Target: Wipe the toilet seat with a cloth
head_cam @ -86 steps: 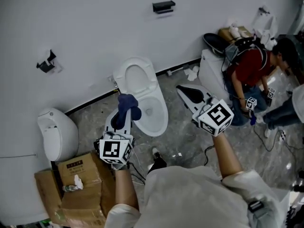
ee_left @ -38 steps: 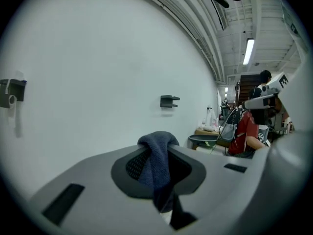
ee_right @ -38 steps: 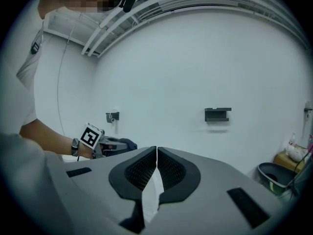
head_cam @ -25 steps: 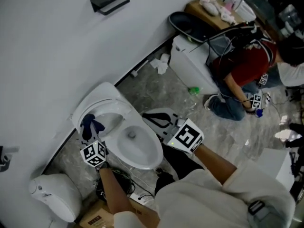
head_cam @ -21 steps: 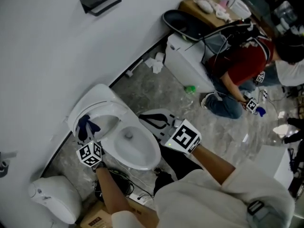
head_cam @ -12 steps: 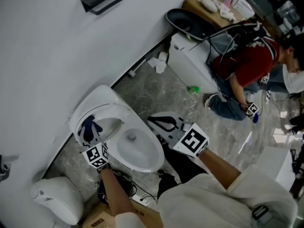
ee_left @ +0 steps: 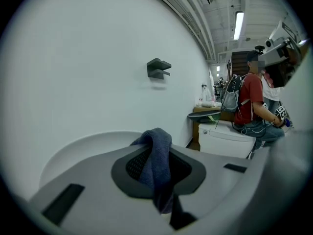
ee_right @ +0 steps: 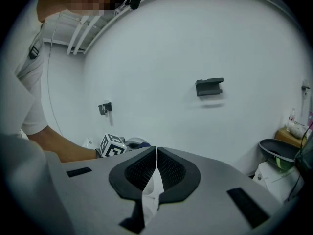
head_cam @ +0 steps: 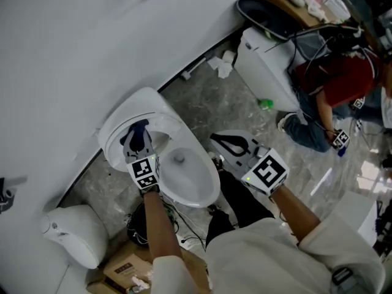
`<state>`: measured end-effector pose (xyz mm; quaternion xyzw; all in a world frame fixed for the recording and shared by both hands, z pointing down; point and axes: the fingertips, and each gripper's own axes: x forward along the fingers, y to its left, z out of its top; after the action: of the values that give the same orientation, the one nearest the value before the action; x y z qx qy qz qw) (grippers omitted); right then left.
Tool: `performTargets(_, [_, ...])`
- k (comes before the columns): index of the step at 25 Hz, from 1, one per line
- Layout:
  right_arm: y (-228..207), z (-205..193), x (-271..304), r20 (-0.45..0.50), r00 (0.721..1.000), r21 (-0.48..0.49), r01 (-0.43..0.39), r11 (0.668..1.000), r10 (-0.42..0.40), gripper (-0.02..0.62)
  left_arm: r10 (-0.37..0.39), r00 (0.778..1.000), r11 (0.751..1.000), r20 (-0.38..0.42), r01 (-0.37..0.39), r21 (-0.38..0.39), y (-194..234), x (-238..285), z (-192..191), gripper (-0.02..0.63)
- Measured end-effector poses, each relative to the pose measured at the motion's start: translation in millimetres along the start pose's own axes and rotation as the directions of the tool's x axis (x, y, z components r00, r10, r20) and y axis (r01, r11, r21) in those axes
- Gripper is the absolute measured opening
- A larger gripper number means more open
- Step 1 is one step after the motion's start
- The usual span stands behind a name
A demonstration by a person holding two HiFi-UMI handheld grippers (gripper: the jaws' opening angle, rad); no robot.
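The left hand-held gripper (head_cam: pixel 138 142) clamps the cloth (ee_left: pixel 157 163), which hangs lengthwise downward at the ten-o'clock end of the seat (head_cam: pixel 209 185). The right hand-held gripper (ee_right: pixel 155 154), jaws together and empty, points toward ten o'clock.

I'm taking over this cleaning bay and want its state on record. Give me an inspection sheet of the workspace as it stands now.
Surface: white toilet on a grey floor.
Job's things: blue cloth, at the toilet's rear part.
Clutter: crumpled paper by the wall; green item on the floor; cardboard box.
Grippers: left gripper, jaws shut on the cloth; right gripper, jaws shut, empty, beside the bowl.
Cables: black cables on the floor at the toilet's foot.
Surroundings: white wall with a black bracket; second toilet; person in red crouching beside it.
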<state>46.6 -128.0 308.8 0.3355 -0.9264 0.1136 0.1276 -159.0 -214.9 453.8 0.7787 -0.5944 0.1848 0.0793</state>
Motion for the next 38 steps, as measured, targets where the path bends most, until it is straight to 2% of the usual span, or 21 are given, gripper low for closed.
performTargets(6, [-5.5, -7.4, 4.5, -0.018, 1.000, 0.011, 0.006, 1.000, -0.005, 0.029, -0.055, 0.997, 0.997, -0.058, 0.058, 0.042, -18.5, 16.2, -4.8, 0.034])
performTargets(11, [-8.7, -13.8, 5.7, -0.024, 1.000, 0.010, 0.013, 1.000, -0.013, 0.029, -0.175, 0.978, 0.984, -0.118, 0.176, -0.002, -50.5, 34.2, -21.6, 0.034])
performTargets(13, [-8.7, -17.0, 4.6, -0.028, 1.000, 0.013, 0.015, 1.000, -0.015, 0.029, -0.196, 0.973, 0.981, -0.121, 0.194, -0.031, -59.3, 39.2, -26.1, 0.034])
performTargets(17, [-13.0, -21.4, 1.6, -0.028, 0.999, 0.033, 0.027, 0.999, -0.026, 0.029, -0.212, 0.964, 0.976, -0.157, 0.218, 0.022, -76.0, 49.4, -35.6, 0.034])
performTargets(20, [-16.2, -29.2, -0.3, -0.036, 0.999, 0.046, 0.033, 0.998, -0.031, 0.029, -0.216, 0.966, 0.975, -0.139, 0.220, 0.010, -79.5, 52.1, -37.0, 0.034])
performTargets(24, [-18.0, -38.7, -1.1, -0.040, 0.999, 0.058, 0.030, 0.998, -0.027, 0.029, -0.251, 0.952, 0.959, -0.178, 0.269, 0.089, -94.0, 55.0, -48.1, 0.034])
performTargets(31, [-20.1, -46.3, -4.2, -0.029, 0.999, 0.093, 0.030, 0.995, -0.027, 0.029, -0.233, 0.939, 0.946, -0.253, 0.280, 0.167, -109.0, 58.2, -76.3, 0.034])
performTargets(35, [-27.4, -47.7, -7.5, -0.029, 0.999, 0.097, 0.040, 0.995, -0.038, 0.029, -0.195, 0.945, 0.952, -0.261, 0.247, 0.182, -116.9, 69.9, -96.7, 0.034])
performTargets(38, [-32.8, -53.6, -9.0, -0.042, 0.998, 0.106, 0.048, 0.993, -0.044, 0.029, -0.187, 0.939, 0.940, -0.288, 0.256, 0.226, -123.9, 73.0, -110.3, 0.034])
